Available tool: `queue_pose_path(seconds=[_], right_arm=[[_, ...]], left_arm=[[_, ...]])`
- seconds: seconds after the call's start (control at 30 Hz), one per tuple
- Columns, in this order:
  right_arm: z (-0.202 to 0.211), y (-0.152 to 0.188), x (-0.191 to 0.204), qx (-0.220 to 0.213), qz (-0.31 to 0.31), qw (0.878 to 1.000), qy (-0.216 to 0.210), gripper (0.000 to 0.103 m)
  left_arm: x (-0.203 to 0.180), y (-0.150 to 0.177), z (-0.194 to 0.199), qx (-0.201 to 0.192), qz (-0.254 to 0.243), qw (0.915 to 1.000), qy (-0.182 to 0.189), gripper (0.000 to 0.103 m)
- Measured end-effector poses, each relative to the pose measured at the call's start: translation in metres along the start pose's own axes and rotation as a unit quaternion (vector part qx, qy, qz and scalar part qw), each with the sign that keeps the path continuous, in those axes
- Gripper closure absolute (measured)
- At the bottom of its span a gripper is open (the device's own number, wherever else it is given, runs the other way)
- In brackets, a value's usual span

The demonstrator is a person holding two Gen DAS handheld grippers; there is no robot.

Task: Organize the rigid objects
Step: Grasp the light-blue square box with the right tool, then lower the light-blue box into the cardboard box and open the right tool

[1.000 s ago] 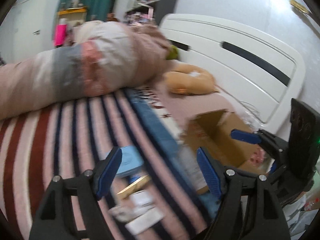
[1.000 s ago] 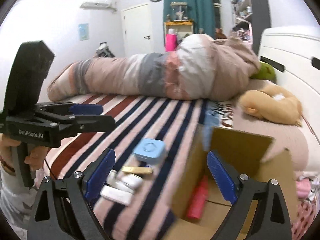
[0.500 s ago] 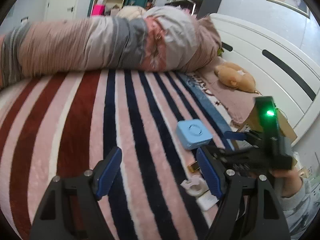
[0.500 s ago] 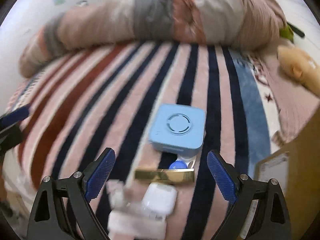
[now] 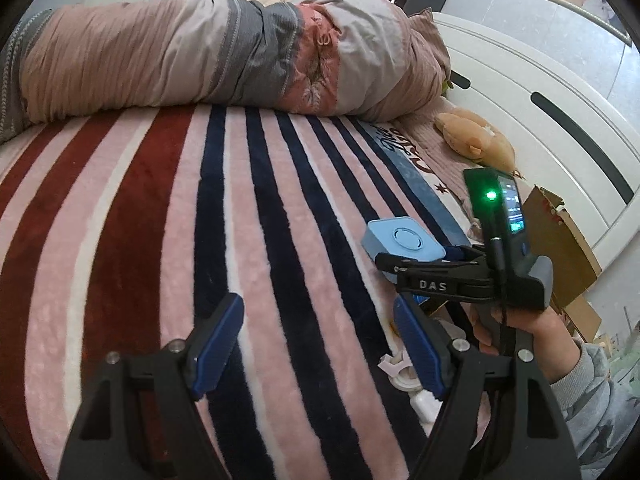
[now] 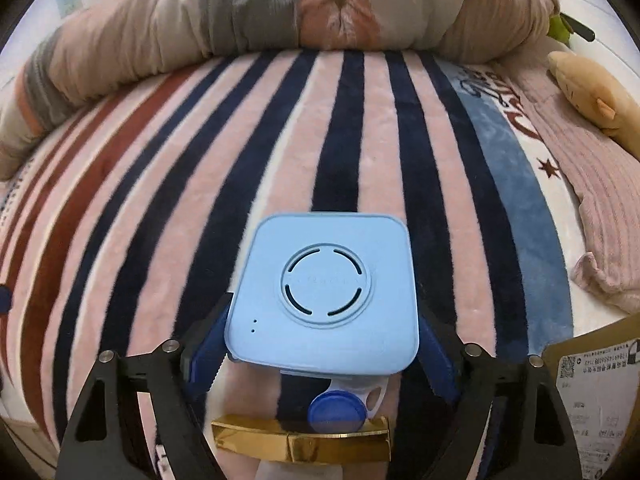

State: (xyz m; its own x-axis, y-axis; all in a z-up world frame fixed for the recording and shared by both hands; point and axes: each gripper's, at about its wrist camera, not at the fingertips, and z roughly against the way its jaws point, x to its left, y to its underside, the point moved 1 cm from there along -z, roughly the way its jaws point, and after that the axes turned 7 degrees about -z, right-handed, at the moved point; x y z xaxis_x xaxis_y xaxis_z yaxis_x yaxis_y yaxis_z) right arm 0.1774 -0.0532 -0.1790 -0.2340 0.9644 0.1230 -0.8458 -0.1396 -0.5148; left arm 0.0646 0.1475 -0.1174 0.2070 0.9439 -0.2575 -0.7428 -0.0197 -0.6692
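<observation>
right tongs straddle the blue box, not yet pinching; it looks stiff, light, smooth—grip its flat sides. left tongs gape empty.

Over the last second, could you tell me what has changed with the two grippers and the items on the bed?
The right gripper swung away from the cardboard box and closed in on the light blue square case, its pads now flanking the near sides; contact is unclear. The left gripper turned toward the striped blanket, open and empty. The case, gold bar and blue-capped item stayed put.
</observation>
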Motion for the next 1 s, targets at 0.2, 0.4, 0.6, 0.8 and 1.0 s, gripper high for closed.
queue_pose_path(seconds=[0.2, 0.4, 0.6, 0.8, 1.0], right_arm=[[0.030, 0.016, 0.013, -0.023, 0.043, 0.997, -0.053, 0.023], [0.079, 0.039, 0.028, -0.064, 0.097, 0.985, -0.130, 0.023], [0.135, 0.057, 0.043, -0.120, 0.147, 0.964, -0.186, 0.023], [0.187, 0.075, 0.040, -0.187, 0.179, 0.944, -0.206, 0.023], [0.214, 0.075, 0.006, -0.208, 0.156, 0.945, -0.199, 0.023]], left_arm=[[-0.005, -0.003, 0.002, -0.003, 0.006, 0.9995, 0.030, 0.029], [-0.021, -0.003, 0.007, -0.004, 0.011, 0.9964, 0.084, 0.029], [-0.054, -0.012, 0.027, -0.032, -0.003, 0.9878, 0.153, 0.029], [-0.088, -0.023, 0.041, -0.047, -0.006, 0.9782, 0.202, 0.029], [-0.140, -0.037, 0.055, -0.060, -0.054, 0.9798, 0.183, 0.043]])
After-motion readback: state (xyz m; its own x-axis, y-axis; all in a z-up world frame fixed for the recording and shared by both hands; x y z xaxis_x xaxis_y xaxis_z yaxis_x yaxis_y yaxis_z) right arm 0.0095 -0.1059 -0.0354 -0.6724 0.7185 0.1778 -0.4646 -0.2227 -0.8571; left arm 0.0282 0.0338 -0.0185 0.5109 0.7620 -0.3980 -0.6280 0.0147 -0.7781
